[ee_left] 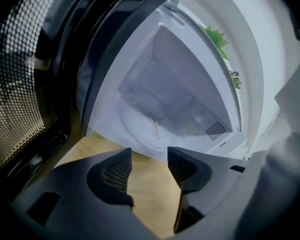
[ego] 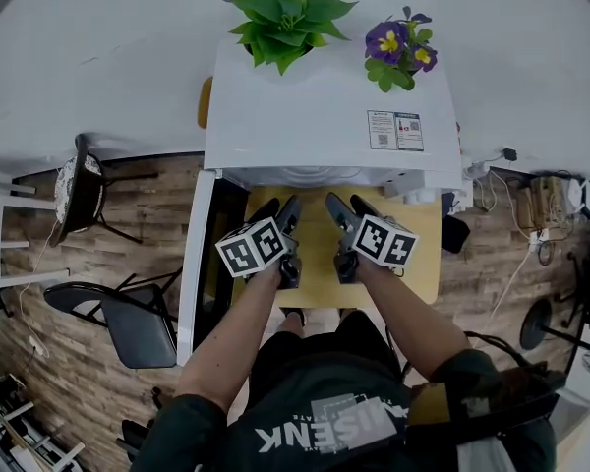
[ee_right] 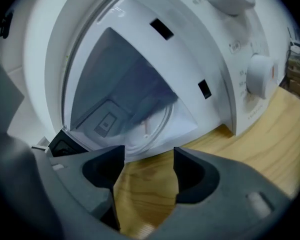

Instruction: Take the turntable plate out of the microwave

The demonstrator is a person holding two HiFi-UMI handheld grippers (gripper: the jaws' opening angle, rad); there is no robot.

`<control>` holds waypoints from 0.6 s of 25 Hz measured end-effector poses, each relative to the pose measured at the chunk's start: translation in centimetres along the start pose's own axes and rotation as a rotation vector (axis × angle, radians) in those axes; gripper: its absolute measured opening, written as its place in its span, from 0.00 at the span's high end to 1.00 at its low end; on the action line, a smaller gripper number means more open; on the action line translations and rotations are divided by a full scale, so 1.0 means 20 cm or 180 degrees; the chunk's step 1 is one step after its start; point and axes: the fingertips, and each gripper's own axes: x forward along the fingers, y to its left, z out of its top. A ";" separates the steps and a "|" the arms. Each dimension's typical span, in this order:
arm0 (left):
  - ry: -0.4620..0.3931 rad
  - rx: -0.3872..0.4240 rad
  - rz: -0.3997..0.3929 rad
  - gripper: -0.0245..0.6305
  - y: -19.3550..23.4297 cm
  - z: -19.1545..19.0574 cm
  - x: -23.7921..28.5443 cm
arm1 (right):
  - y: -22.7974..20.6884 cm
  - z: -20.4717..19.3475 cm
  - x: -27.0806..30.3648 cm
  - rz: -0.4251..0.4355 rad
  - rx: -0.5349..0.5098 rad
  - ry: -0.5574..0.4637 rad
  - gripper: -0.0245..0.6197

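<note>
A white microwave (ego: 324, 116) stands on a wooden table (ego: 418, 264) with its door (ego: 199, 254) swung open to the left. The clear glass turntable plate (ee_left: 145, 126) (ee_right: 150, 126) lies flat on the cavity floor. My left gripper (ego: 278, 207) (ee_left: 149, 151) hovers over the table just in front of the opening, open, with nothing between its jaws. My right gripper (ego: 348, 205) (ee_right: 149, 150) is beside it on the right, also open and empty, pointing into the cavity. Neither gripper touches the plate.
A green leafy plant (ego: 285, 18) and a purple flower pot (ego: 401, 47) sit on top of the microwave. Its control knobs (ee_right: 260, 76) are right of the opening. Black chairs (ego: 128, 323) stand on the left, and cables (ego: 541, 205) lie on the floor at right.
</note>
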 end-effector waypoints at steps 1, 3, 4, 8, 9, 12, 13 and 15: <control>0.0007 -0.0047 0.0010 0.64 0.02 0.00 0.03 | -0.02 -0.01 0.02 -0.0019 0.0078 0.0018 0.51; 0.0016 -0.0223 -0.0049 0.64 0.04 -0.02 0.08 | -0.03 -0.02 0.08 -0.0004 0.0179 0.0053 0.47; -0.0002 -0.0330 -0.0113 0.64 0.04 -0.02 0.11 | -0.02 -0.03 0.10 0.0018 0.0220 0.0060 0.45; -0.0053 -0.0561 -0.0183 0.62 0.06 0.00 0.19 | -0.03 -0.02 0.19 0.0013 0.0402 0.0059 0.41; -0.0042 -0.0583 -0.0146 0.62 0.08 0.00 0.20 | -0.03 -0.02 0.21 -0.0015 0.0455 0.0062 0.41; -0.0037 -0.0738 -0.0075 0.62 0.13 0.01 0.25 | -0.05 -0.03 0.27 -0.0103 0.0638 0.0074 0.41; -0.0037 -0.0792 -0.0082 0.61 0.14 0.01 0.26 | -0.05 -0.03 0.28 -0.0130 0.0692 0.0073 0.41; -0.0033 -0.0848 -0.0108 0.60 0.14 0.01 0.28 | -0.06 -0.03 0.30 -0.0183 0.0782 0.0056 0.41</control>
